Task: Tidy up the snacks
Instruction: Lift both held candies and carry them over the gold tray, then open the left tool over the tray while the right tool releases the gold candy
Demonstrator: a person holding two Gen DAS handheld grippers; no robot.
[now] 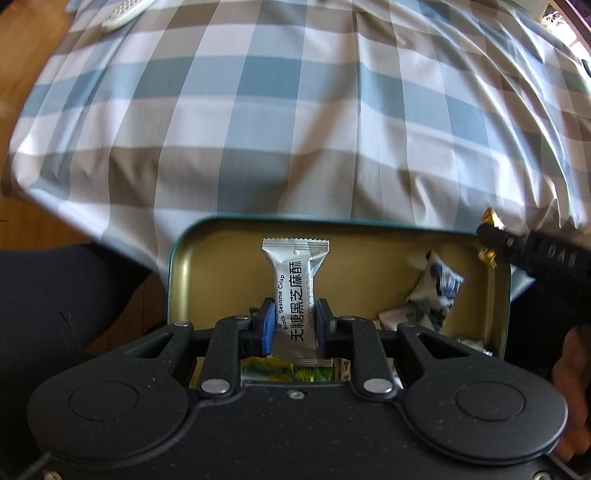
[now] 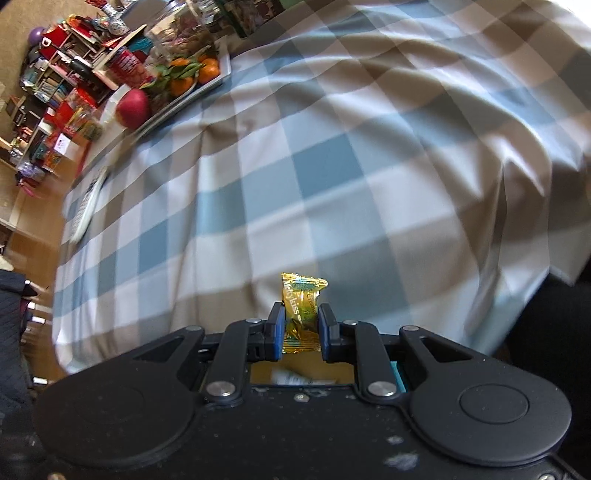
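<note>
In the left wrist view my left gripper (image 1: 295, 325) is shut on a silver black sesame crisp packet (image 1: 295, 288), held upright over an open tin (image 1: 184, 258) with a gold inside and green rim. Several wrapped snacks (image 1: 436, 288) lie in the tin. My right gripper shows at the tin's far right corner (image 1: 495, 240), shut on a gold candy (image 1: 489, 254). In the right wrist view my right gripper (image 2: 301, 328) is shut on the gold candy (image 2: 301, 306), above the tin's edge (image 2: 266, 373).
The tin sits at the near edge of a table under a blue, grey and white checked cloth (image 1: 295, 110). A tray of oranges and a red apple (image 2: 181, 85) stands far left. A white remote (image 1: 122, 14) lies near the far left edge.
</note>
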